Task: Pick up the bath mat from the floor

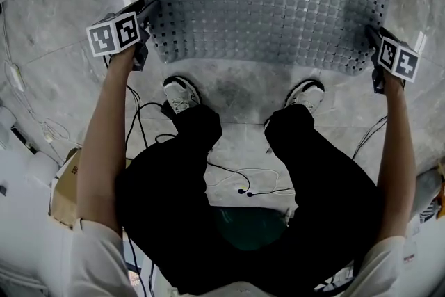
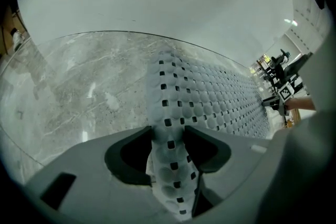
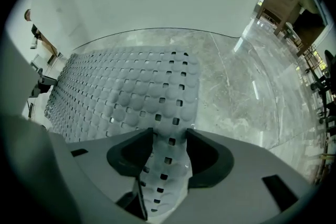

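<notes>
A grey bath mat (image 1: 264, 3) with round bumps and square holes lies on the marble floor ahead of my feet. My left gripper (image 1: 149, 9) is at its left edge, and my right gripper (image 1: 373, 33) is at its right edge. In the left gripper view, a raised strip of the mat (image 2: 169, 128) fills the gap of the left gripper (image 2: 168, 136) and is squeezed narrow at the tips. In the right gripper view, the mat's edge (image 3: 168, 128) rises between the jaws of the right gripper (image 3: 169, 136), which stand wide around it. The marker cube (image 2: 285, 93) of the right gripper shows far across the mat.
My two shoes (image 1: 179, 92) (image 1: 306, 94) stand just short of the mat's near edge. Thin cables (image 1: 229, 181) trail over the floor behind them. A cardboard box (image 1: 64, 184) sits at the left. A white wall (image 2: 157, 2) rises beyond the mat.
</notes>
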{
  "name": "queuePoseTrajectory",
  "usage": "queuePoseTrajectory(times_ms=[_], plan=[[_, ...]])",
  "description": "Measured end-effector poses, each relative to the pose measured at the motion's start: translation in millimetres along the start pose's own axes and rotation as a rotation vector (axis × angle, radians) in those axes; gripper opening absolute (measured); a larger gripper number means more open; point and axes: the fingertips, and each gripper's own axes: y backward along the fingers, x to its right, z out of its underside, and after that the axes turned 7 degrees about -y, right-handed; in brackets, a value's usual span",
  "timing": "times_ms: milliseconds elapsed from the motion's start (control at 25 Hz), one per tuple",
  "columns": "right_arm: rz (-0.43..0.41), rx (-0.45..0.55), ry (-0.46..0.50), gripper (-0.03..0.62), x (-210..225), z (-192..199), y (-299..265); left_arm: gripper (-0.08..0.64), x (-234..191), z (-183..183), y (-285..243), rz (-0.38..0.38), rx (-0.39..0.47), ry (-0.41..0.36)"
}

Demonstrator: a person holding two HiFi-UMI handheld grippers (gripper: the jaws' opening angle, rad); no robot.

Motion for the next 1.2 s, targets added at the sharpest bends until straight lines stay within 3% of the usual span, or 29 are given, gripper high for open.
queuePoseTrajectory(times_ms=[320,800,1200], plan=[[-0.029,-0.026,0.052,0.108,-14.1,-2.5,7.2,0.098,15.7,-2.7,0.2,0.041,0.005,-0.019],[-0.076,-0.057,0.126,0.055,-54.8,-8.2,52.1,0.075,52.4,-15.4,34.1,0.065,-0.029,-0.071],[-0.148,-0.068,0.205,0.048,-111.5,-20.4,132.5,0.074,113.3,-23.5,104.9,0.124,-0.076,-0.107]])
